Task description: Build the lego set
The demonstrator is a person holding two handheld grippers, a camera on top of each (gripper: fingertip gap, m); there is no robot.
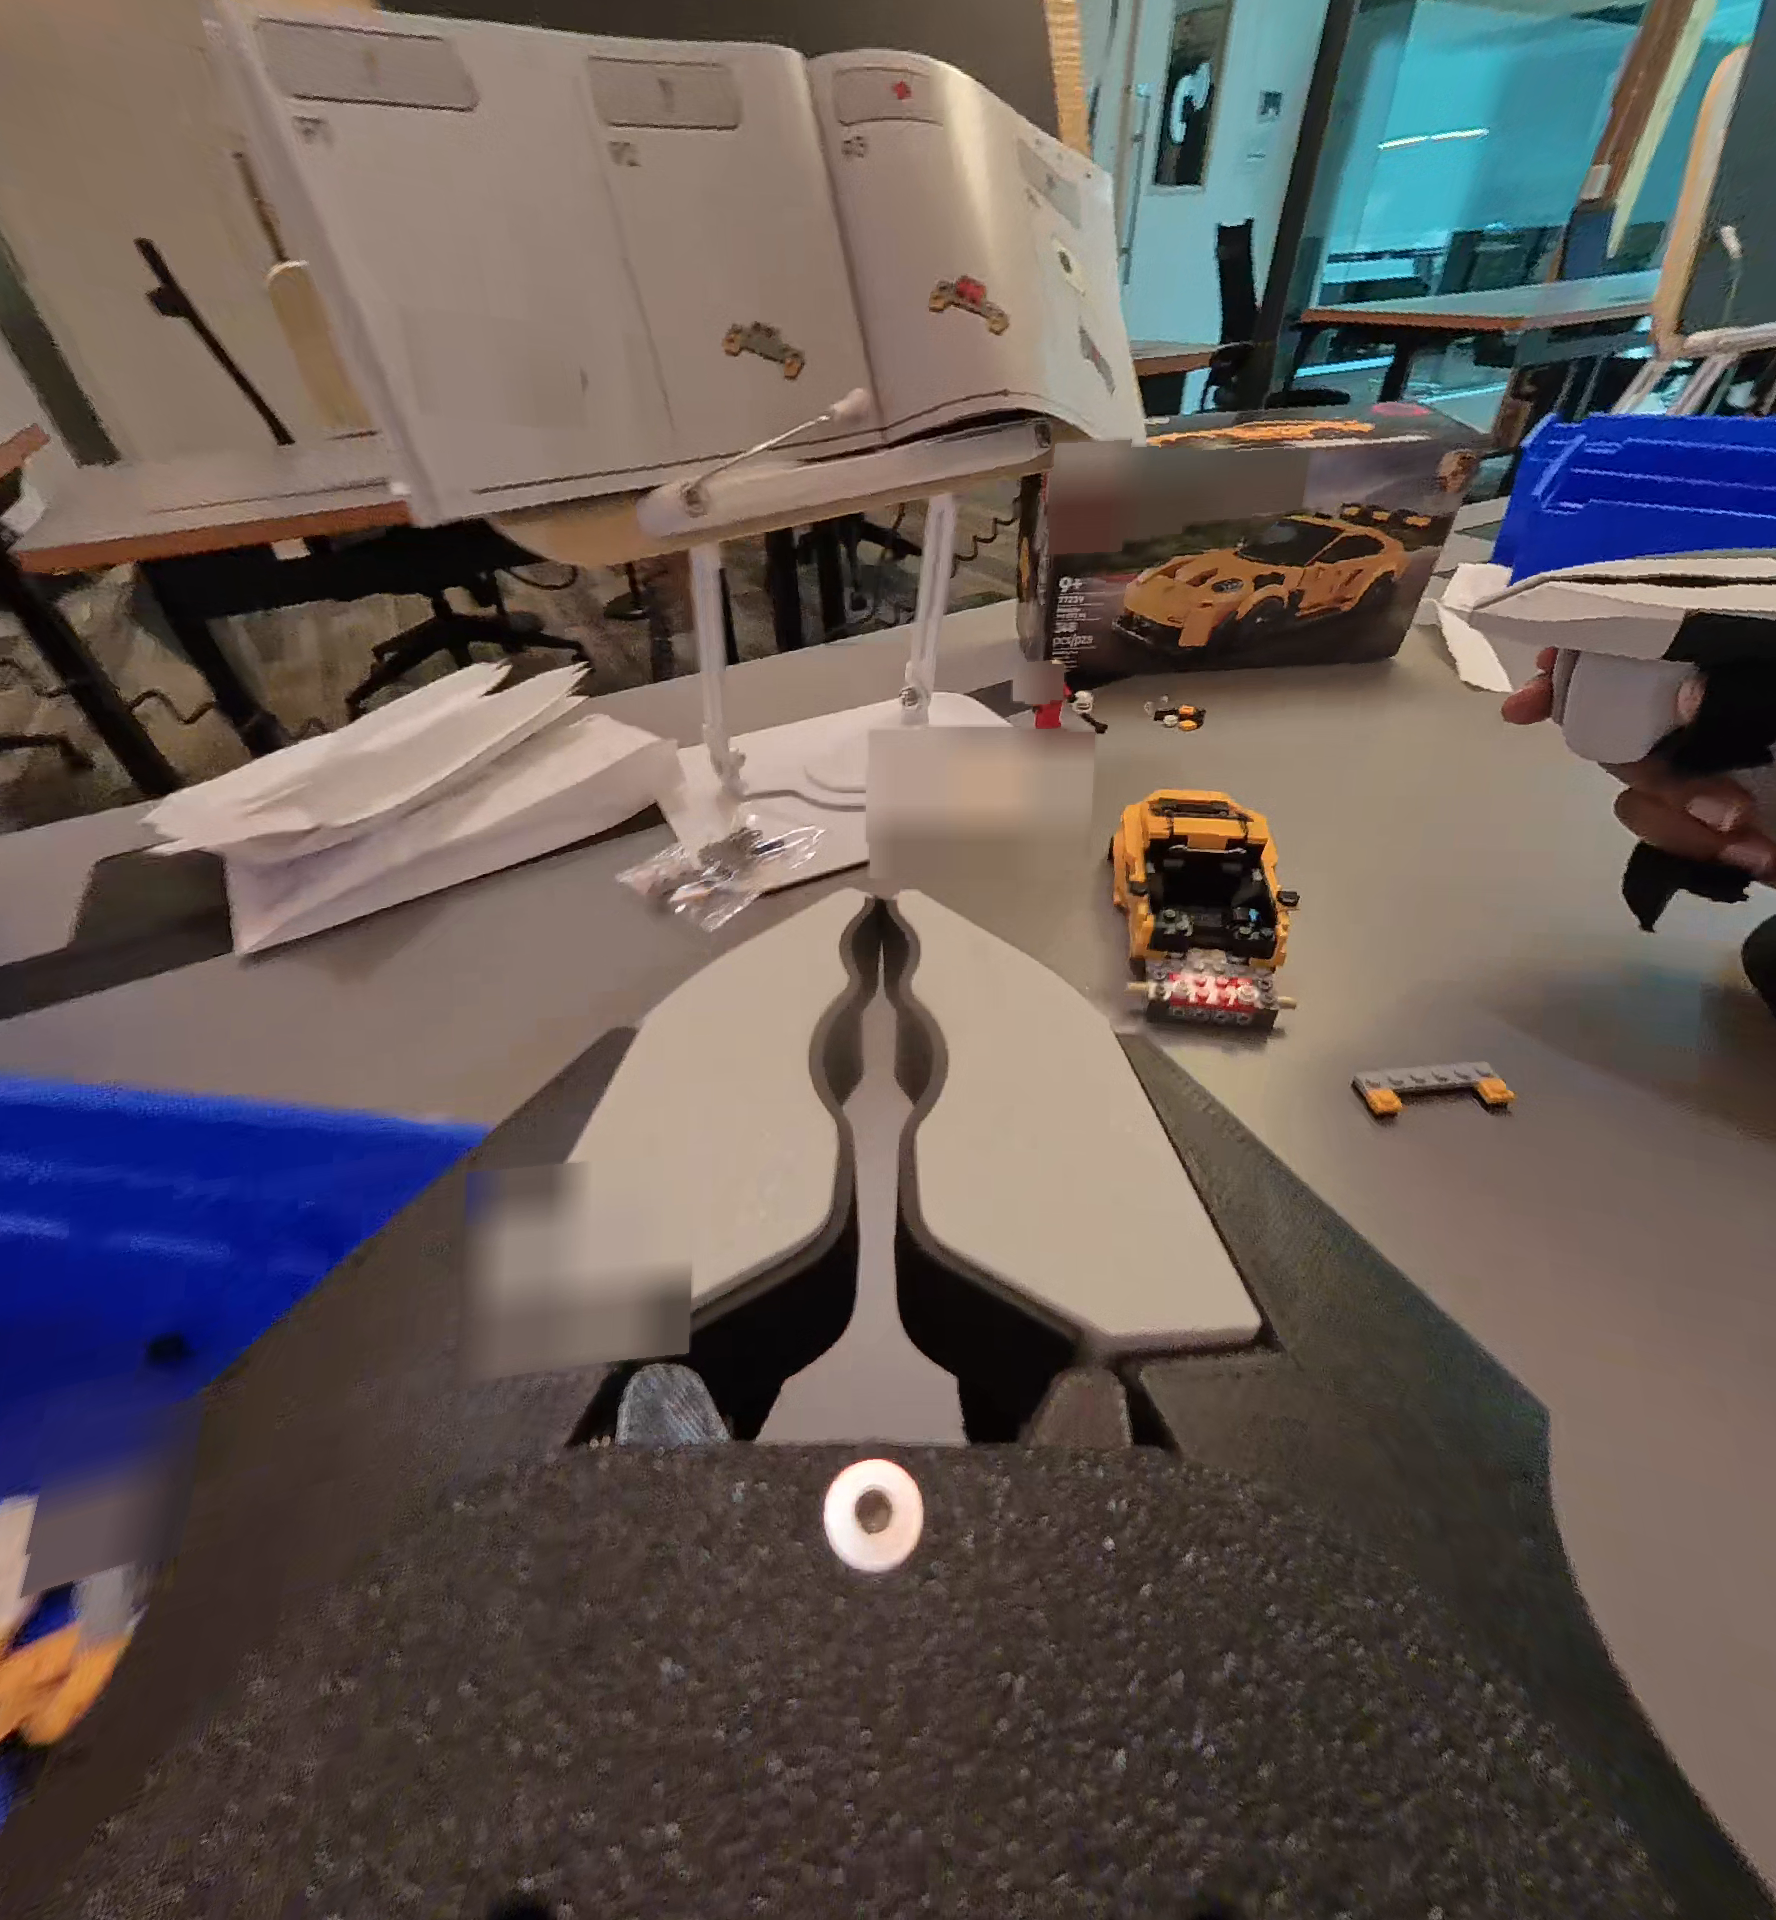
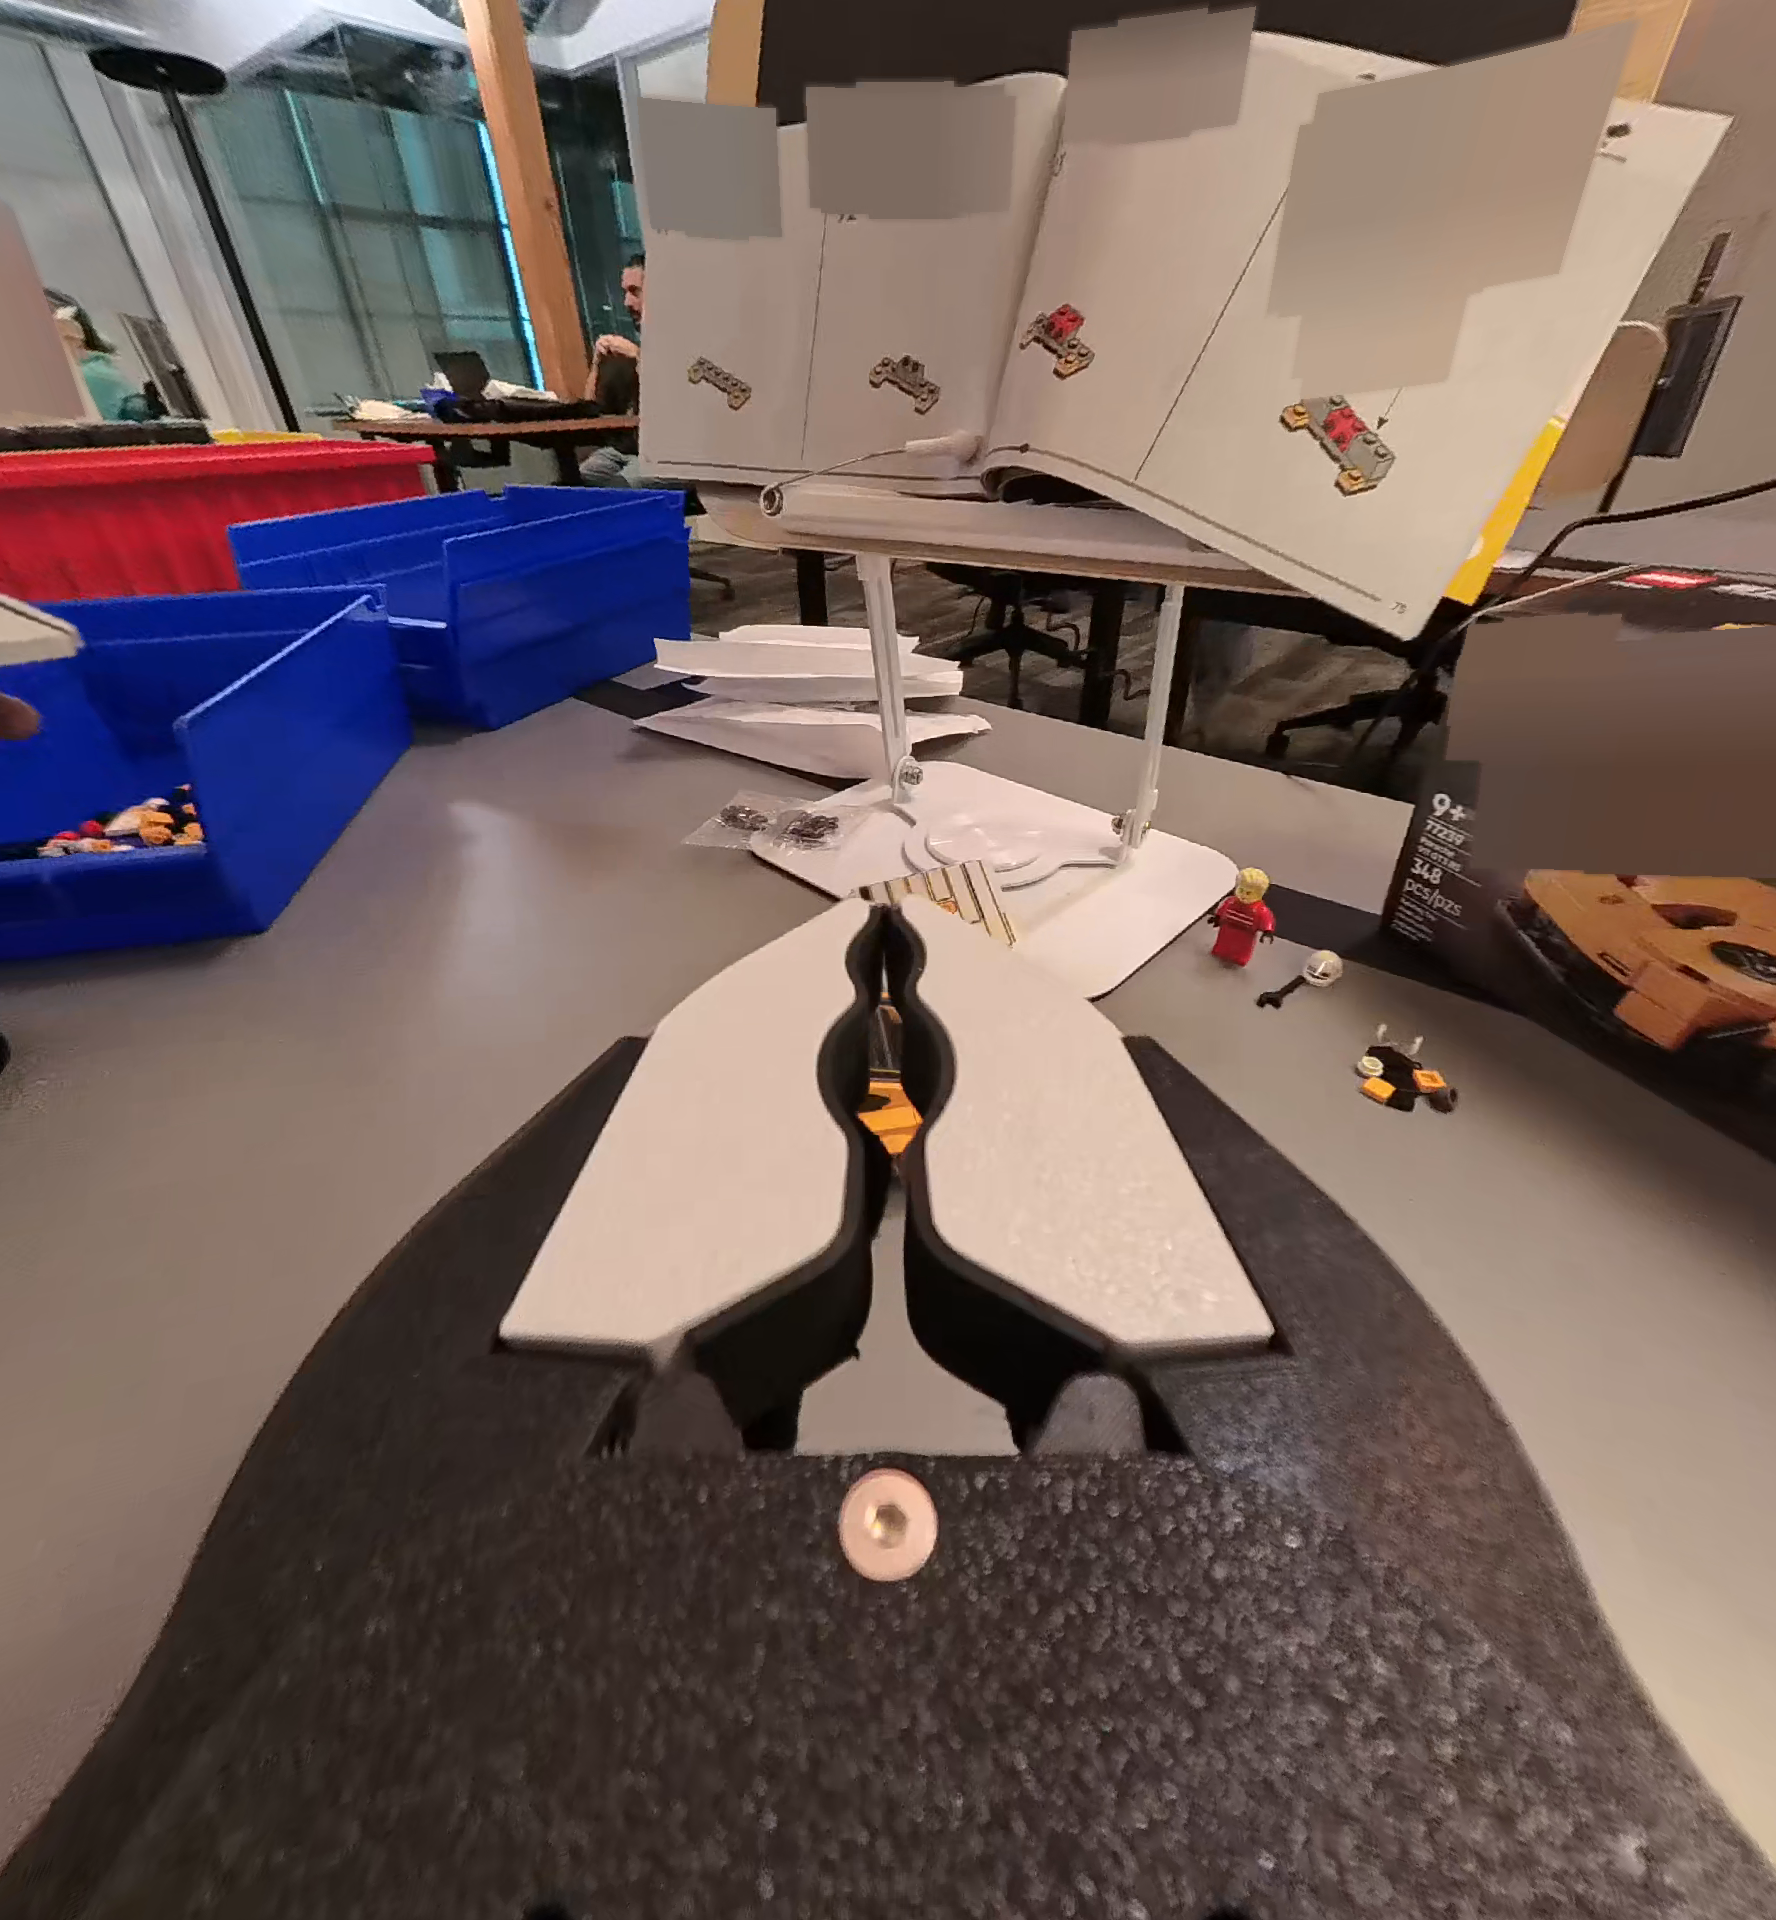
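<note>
The part-built orange Lego car (image 1: 1201, 904) stands on the grey table (image 1: 1486, 1351), right of my left gripper (image 1: 879, 912), which is shut and empty. A grey plate with orange ends (image 1: 1435, 1086) lies near the car. My right gripper (image 2: 882, 912) is shut with nothing clamped at its tips. Orange shows through the gap between its fingers (image 2: 889, 1107), likely the car below. It also shows in the left wrist view (image 1: 1642, 613), held by a hand above the table. The open instruction booklet (image 2: 1071, 312) rests on a white stand (image 2: 1123, 862).
Blue bins (image 2: 292, 727), one holding loose pieces (image 2: 115, 826), and a red bin (image 2: 136, 499) stand at the left. The set's box (image 1: 1237, 561), a red minifigure (image 2: 1242, 914), a small black-and-orange assembly (image 2: 1403, 1075), a sticker sheet (image 2: 951, 894), parts bags (image 2: 780, 826) and white paper bags (image 1: 396, 790) lie around the stand. About 30 cm separates my left fingertips from my right.
</note>
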